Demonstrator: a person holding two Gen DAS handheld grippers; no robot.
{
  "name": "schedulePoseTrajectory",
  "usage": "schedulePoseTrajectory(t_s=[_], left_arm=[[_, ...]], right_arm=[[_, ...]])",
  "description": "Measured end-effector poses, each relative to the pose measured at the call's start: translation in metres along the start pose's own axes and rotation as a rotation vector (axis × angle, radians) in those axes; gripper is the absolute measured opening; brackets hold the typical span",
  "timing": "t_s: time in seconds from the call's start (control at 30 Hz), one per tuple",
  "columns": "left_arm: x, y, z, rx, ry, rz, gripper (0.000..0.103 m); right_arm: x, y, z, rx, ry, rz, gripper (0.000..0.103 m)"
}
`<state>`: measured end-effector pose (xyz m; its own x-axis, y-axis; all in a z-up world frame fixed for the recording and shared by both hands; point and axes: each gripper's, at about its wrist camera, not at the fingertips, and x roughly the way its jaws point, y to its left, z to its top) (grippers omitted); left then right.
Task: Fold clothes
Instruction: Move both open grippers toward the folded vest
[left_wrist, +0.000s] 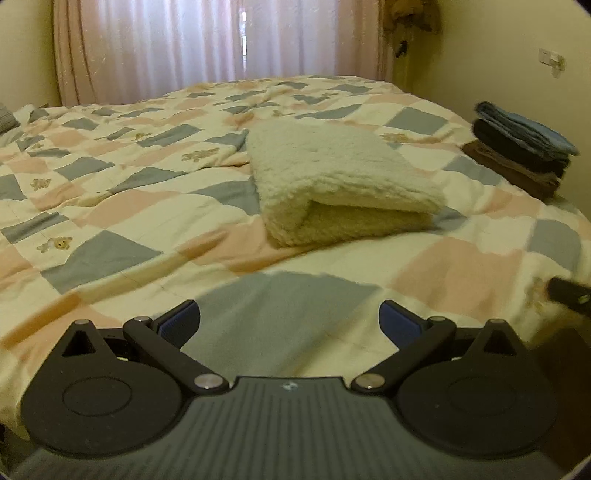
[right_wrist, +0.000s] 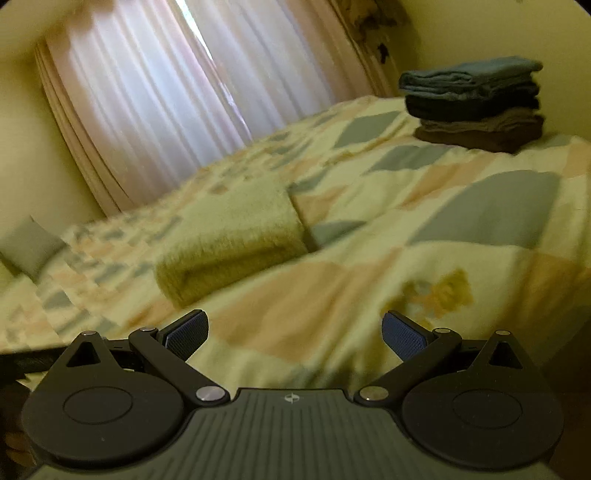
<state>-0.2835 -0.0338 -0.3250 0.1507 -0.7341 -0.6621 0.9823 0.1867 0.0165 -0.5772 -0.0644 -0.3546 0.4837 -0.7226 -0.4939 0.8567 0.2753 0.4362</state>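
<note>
Folded fleece garment (left_wrist: 332, 181) lies on the quilt (left_wrist: 110, 206); both grippers' jaws spread wide, empty.

A home bedroom is being shown. Most of both views is being filled by a bed spread with a patchwork quilt (left_wrist: 110, 206) in pink, grey and cream squares. Pale pink curtains (left_wrist: 207, 40) are being lit by a window at the top, and a grey pillow (right_wrist: 31, 245) is lying at the left edge.
</note>
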Motion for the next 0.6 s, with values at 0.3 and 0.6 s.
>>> schedulePoseTrajectory(t_s=[0.3, 0.6], left_arm=[[0.075, 0.032, 0.061, -0.017, -0.005, -0.097, 0.102], [0.079, 0.057, 0.149, -0.122, 0.156, -0.069, 0.102]], right_arm=[[0.105, -0.008, 0.062, 0.027, 0.061, 0.193, 0.103], [0.149, 0.010, 0.132, 0.117, 0.323, 0.182, 0.100]])
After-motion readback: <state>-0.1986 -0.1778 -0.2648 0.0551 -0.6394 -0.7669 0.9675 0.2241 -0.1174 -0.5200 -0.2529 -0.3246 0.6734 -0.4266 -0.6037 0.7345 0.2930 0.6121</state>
